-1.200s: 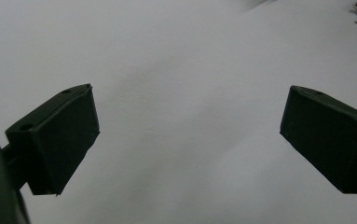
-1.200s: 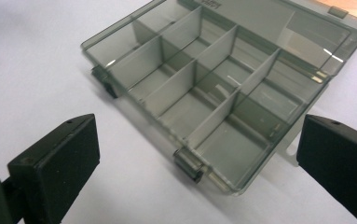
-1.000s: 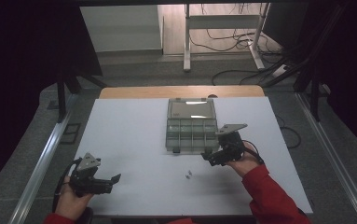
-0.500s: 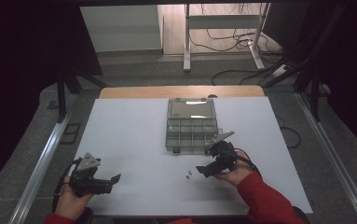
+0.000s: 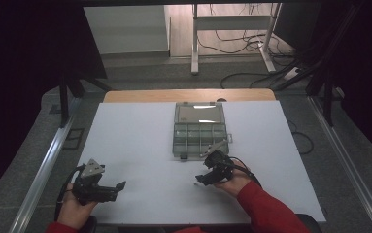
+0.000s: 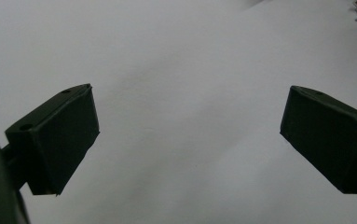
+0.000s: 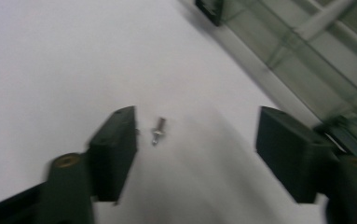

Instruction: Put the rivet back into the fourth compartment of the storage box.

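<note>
A small screw (image 7: 158, 130) lies on the white tabletop (image 5: 140, 141), just inside the left jaw of the right hand-held gripper (image 7: 195, 140) and touching neither pad. That gripper's jaws have just been closing, yet a gap remains around the screw. An open compartment box (image 5: 200, 130) sits just beyond it. The left hand-held gripper (image 6: 188, 140) hangs spread wide over bare tabletop, well apart, near the front left corner. Cables trail over the floor (image 5: 251, 73) behind the tabletop.

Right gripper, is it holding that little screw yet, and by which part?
Nothing is held. The right gripper has just been closing, but the screw lies on the table between its jaws, untouched.
</note>
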`<state>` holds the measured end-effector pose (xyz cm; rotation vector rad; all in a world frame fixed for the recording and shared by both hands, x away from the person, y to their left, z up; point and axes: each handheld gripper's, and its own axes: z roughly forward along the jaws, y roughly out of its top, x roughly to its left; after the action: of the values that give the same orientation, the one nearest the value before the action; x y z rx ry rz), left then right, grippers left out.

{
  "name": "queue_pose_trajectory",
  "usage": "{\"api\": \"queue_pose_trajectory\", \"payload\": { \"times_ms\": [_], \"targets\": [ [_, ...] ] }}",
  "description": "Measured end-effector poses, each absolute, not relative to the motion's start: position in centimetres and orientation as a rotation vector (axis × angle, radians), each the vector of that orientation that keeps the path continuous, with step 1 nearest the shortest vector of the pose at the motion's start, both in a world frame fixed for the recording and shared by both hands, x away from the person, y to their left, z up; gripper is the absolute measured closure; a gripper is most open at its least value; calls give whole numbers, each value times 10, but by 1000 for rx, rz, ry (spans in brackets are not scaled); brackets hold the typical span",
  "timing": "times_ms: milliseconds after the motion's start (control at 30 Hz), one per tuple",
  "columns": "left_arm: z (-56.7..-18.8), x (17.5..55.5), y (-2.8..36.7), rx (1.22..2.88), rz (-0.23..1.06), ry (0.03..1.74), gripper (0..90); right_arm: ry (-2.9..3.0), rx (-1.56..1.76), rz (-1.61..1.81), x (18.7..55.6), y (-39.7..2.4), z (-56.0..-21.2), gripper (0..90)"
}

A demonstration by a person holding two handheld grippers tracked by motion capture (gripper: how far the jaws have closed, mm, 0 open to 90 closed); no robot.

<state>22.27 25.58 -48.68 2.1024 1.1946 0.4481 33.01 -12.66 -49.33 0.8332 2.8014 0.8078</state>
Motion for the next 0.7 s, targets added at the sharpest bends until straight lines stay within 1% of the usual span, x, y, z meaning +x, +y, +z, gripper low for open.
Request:
{"api": "queue_pose_trajectory", "payload": {
  "times_ms": [67,267,500,533,567,633,700],
  "targets": [
    [-487,223,256,2102,450,1195,47,2827,804,810,329,-123,-494,477],
    [-487,223,256,2101,449,1197,47,2875,757,778,329,-115,-501,687],
    [-487,223,256,2103,449,1195,47,2897,731,737,328,-110,-506,746],
    [-487,223,256,2103,449,1195,47,2902,714,716,328,-108,-508,768],
    [-487,223,255,2103,449,1194,47,2902,714,716,328,-108,-508,768],
    [-487,223,255,2104,449,1194,47,2887,692,702,326,-107,-509,810],
    [-487,223,256,2102,448,1195,47,2886,684,696,326,-107,-509,818]
  ]
}}
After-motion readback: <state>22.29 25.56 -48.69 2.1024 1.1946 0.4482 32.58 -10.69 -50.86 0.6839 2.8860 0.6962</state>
